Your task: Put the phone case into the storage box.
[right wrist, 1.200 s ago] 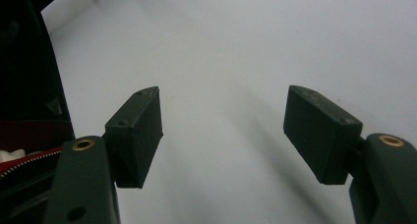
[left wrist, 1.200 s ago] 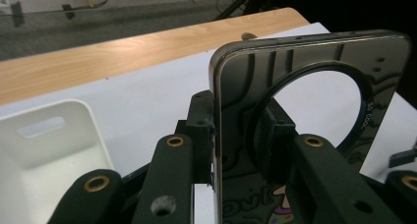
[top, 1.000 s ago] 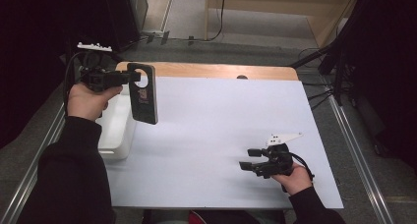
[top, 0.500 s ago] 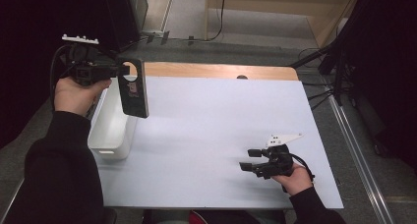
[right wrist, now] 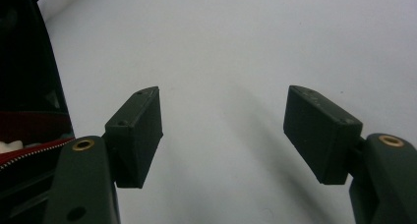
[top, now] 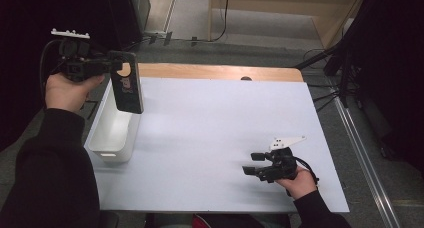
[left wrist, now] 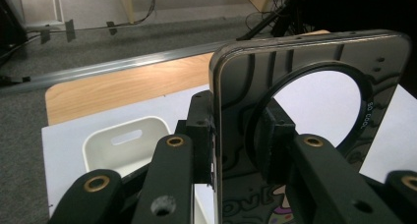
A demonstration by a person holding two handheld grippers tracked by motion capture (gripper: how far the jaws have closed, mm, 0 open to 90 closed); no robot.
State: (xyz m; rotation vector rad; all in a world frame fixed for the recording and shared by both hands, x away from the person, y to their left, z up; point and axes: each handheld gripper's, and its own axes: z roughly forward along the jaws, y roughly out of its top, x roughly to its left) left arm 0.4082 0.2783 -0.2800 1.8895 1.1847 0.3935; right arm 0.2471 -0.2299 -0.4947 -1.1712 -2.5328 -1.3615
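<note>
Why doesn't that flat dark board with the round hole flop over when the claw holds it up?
The flat dark board with the round hole probably is stiff: the left claw pinches only its top, yet it hangs straight. It looks thin, so likely light. Held by one end, it might swing above the white plastic bin.

Table (top: 215, 73): wooden top, mostly covered by a white sheet (top: 220, 133). White bin (top: 112, 133): on the sheet's edge at 9 o'clock, standing open.

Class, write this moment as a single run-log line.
left gripper: shut on phone case, above white bin | right gripper: open, low over table
</note>
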